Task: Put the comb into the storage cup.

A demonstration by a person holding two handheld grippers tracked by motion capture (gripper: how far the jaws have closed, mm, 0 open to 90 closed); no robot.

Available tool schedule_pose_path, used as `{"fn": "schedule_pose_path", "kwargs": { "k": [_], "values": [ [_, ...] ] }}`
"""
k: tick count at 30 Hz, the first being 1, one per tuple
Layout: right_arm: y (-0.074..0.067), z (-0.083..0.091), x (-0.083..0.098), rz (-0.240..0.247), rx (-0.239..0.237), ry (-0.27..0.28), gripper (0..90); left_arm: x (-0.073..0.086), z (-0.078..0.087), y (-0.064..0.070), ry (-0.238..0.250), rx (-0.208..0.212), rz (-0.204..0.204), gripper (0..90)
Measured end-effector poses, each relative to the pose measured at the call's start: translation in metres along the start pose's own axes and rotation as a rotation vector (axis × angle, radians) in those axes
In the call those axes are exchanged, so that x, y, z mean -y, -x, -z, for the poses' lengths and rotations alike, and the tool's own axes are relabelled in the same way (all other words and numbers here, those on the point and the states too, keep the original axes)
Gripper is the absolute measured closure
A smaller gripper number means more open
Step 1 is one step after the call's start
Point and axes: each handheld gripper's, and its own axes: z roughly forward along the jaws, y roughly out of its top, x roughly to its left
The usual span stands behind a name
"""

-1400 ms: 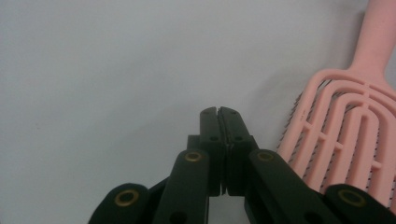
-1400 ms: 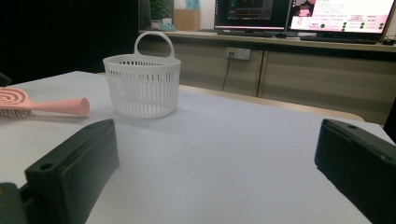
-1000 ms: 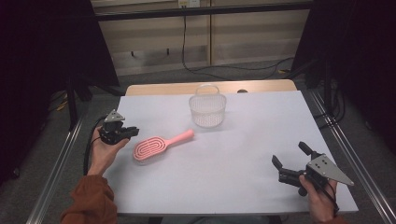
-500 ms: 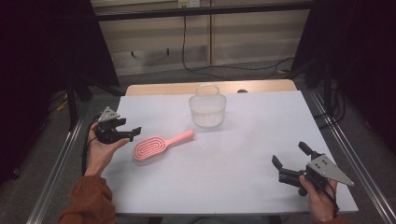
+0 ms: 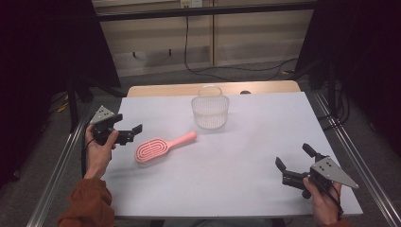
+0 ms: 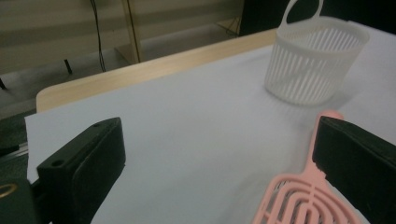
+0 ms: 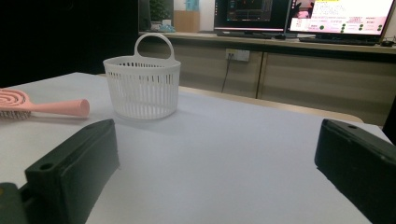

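Observation:
A pink hairbrush (image 5: 158,146) lies flat on the white table (image 5: 246,189), left of centre, its handle pointing toward a white slatted basket (image 5: 210,111) that stands upright farther back. My left gripper (image 5: 126,126) is held just left of the brush head; its jaws have just been opening and stand wide with nothing pressed between them. In the left gripper view the brush head (image 6: 303,200) lies low by the right jaw and the basket (image 6: 315,65) stands beyond, past my left gripper (image 6: 219,163). My right gripper (image 5: 294,157) rests open at the table's front right.
The right gripper view looks between the wide jaws of my right gripper (image 7: 217,163) at the basket (image 7: 142,88) and the brush (image 7: 42,106) to its left. Metal rails (image 5: 56,179) run along both table sides. Cabinets and monitors (image 7: 341,18) stand beyond the far edge.
The left gripper's jaws went from shut to wide open, and the left hand drew slightly back from the brush. The right gripper, brush and basket have not moved.

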Motion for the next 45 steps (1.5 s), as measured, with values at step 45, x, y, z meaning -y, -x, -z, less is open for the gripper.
{"fn": "schedule_pose_path", "kwargs": {
  "k": [45],
  "values": [
    [0.0, -0.001, 0.0, 0.002, 0.002, -0.005, 0.0, -0.006, -0.032, 0.046, -0.163, 0.338, -0.164, 4.2]
  ]
}}
